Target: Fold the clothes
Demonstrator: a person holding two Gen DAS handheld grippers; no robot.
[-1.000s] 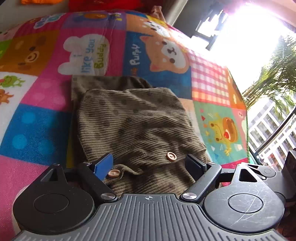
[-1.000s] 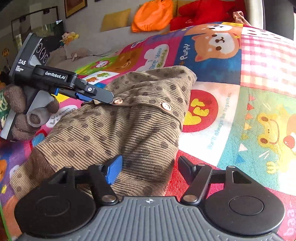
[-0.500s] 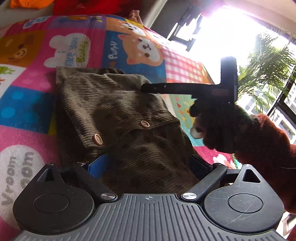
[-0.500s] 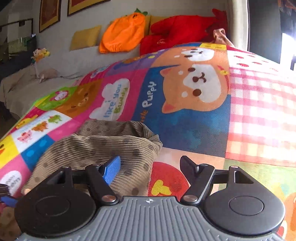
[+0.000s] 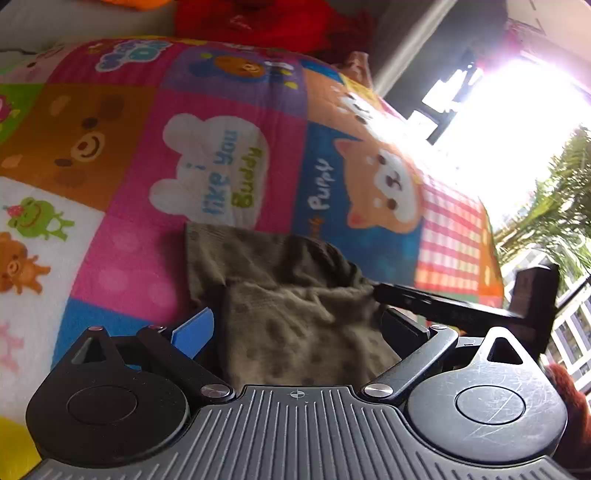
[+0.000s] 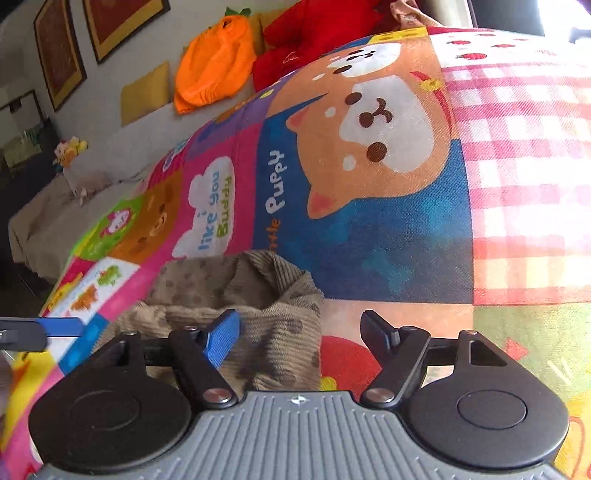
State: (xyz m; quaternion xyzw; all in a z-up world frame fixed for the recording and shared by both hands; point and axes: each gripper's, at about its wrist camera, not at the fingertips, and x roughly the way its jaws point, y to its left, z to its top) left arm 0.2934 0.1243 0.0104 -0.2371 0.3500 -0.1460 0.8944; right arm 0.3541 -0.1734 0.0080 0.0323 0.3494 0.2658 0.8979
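Note:
A brown dotted corduroy garment [image 5: 295, 295] lies folded on the colourful cartoon mat [image 5: 221, 147]. It also shows in the right wrist view [image 6: 266, 295]. My left gripper [image 5: 299, 325] is open with the garment's near part between its fingers. My right gripper [image 6: 299, 332] is open over the garment's right far corner, one finger over the cloth and one over the mat. The right gripper's fingers [image 5: 424, 301] reach the garment's right edge in the left wrist view. The left gripper's blue tip [image 6: 55, 326] shows at the left edge of the right wrist view.
An orange cushion [image 6: 214, 70], a red cushion [image 6: 314, 33] and a yellow cushion [image 6: 144, 92] lie against the wall beyond the mat. A bright window [image 5: 517, 129] with a railing is on the right. Framed pictures [image 6: 110, 22] hang on the wall.
Both grippers moved toward the garment's far edge. The buttons are out of view; only the far part of the garment shows. The right gripper now sits low at the garment's right corner.

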